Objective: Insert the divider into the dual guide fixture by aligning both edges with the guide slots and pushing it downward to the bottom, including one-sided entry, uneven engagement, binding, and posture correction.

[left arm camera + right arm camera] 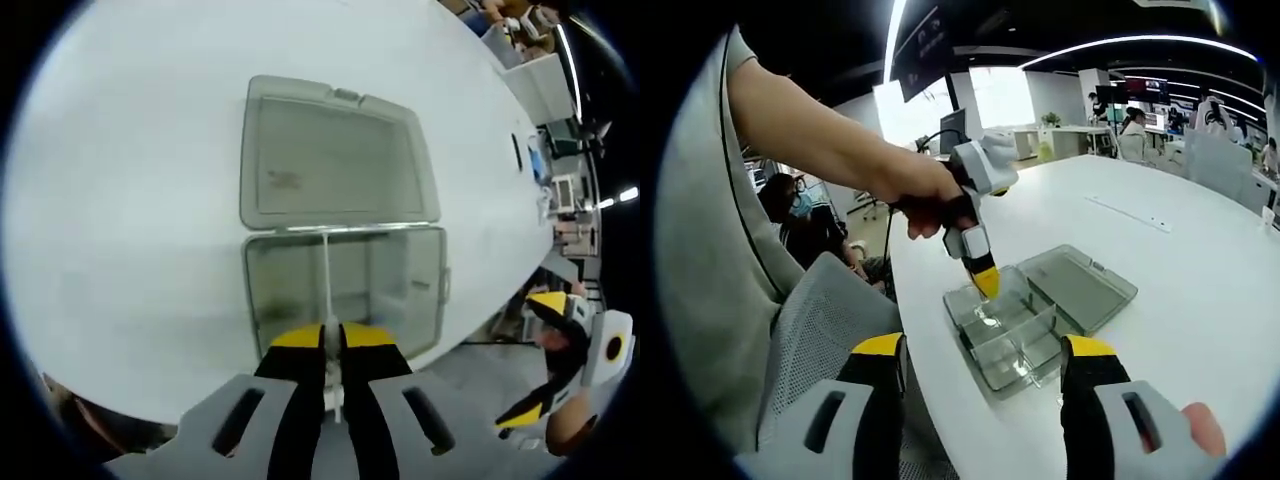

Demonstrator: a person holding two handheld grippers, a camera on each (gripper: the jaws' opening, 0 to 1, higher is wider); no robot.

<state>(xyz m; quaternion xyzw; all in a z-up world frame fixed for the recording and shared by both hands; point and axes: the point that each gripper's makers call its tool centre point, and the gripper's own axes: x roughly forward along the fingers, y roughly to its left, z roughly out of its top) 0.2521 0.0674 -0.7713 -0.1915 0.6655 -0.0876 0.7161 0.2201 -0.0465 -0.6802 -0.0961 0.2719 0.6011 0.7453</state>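
Observation:
A clear plastic box [262,290] sits on the white table [120,200], its hinged lid [330,150] lying open flat behind it. My left gripper [333,340] is shut on a thin clear divider [327,270], seen edge-on and upright, reaching down into the middle of the box. In the right gripper view a hand holds the left gripper [982,275], tips down over the box [1005,345], with the lid [1080,285] to its right. My right gripper [985,400] is open, empty and well short of the box. It also hangs off the table's edge as the right gripper [535,360].
The box lies near the round table's edge [930,360]. A person's grey sleeve and arm [790,140] fill the left side. A mesh chair back [810,330] is below. Desks, monitors and seated people [790,200] stand behind the table.

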